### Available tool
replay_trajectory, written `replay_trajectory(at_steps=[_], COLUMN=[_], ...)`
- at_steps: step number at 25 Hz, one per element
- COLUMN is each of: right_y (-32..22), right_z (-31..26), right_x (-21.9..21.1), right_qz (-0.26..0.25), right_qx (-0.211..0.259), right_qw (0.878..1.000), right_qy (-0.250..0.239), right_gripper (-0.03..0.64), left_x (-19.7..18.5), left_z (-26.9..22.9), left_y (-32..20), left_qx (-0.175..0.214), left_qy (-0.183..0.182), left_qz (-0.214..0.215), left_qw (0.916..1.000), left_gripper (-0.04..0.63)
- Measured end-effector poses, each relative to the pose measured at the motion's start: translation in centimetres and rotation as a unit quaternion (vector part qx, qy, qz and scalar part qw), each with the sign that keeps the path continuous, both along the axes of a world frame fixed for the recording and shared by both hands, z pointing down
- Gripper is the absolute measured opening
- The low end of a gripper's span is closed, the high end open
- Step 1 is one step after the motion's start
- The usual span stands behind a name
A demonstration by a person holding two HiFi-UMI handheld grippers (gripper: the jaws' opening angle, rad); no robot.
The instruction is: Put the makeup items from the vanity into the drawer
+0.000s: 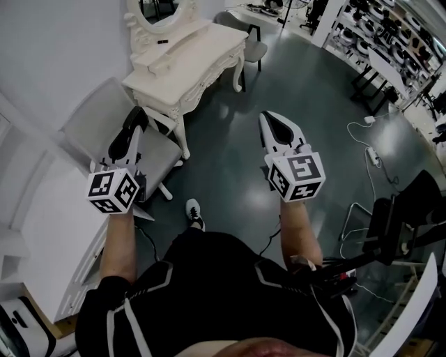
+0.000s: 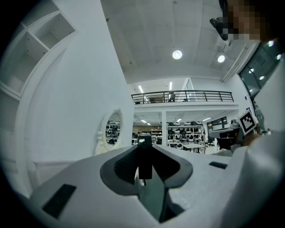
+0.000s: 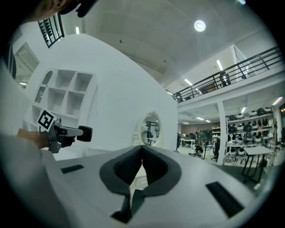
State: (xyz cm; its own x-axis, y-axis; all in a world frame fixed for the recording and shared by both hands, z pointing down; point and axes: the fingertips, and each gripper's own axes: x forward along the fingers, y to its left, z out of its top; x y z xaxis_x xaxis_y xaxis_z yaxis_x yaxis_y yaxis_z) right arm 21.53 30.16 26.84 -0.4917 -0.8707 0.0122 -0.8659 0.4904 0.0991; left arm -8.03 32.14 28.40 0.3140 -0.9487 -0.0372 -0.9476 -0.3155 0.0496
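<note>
The white vanity (image 1: pixel 198 52) with its oval mirror (image 1: pixel 162 10) stands ahead, a few steps off. One small dark item (image 1: pixel 162 43) lies on its raised shelf. I hold both grippers level and point them toward it. My left gripper (image 1: pixel 136 117) hangs over a grey chair (image 1: pixel 97 118). In the left gripper view the left gripper (image 2: pixel 144 153) is shut on a dark slim item (image 2: pixel 144 162) that stands upright between the pads. My right gripper (image 1: pixel 268 118) is over the dark floor. The right gripper (image 3: pixel 142 149) has its pads together with nothing between them. The mirror (image 3: pixel 151 129) shows beyond them.
White wall shelving (image 1: pixel 21 209) lines the left side. A second chair (image 1: pixel 254 45) stands behind the vanity. A power strip with cables (image 1: pixel 373 155) lies on the floor to the right, near a black stand (image 1: pixel 404 223). Racks of goods (image 1: pixel 390 35) fill the far right.
</note>
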Motion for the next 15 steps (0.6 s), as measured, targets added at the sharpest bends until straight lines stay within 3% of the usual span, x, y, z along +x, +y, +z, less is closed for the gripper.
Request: replay_trajectory(at_steps=[15], right_y=[-15.9], right_z=[1.1], right_x=[-6.8], right_qz=[-0.007], right_qx=[-0.023], right_qw=[1.0], right_qy=[0.018], right_gripper=[0.005], left_x=[-6.1], left_z=[1.1], left_y=[-15.8], left_qx=[-0.014], left_qy=[0.007], left_qz=[0.005], left_qw=[0.9999], left_gripper=[0.092])
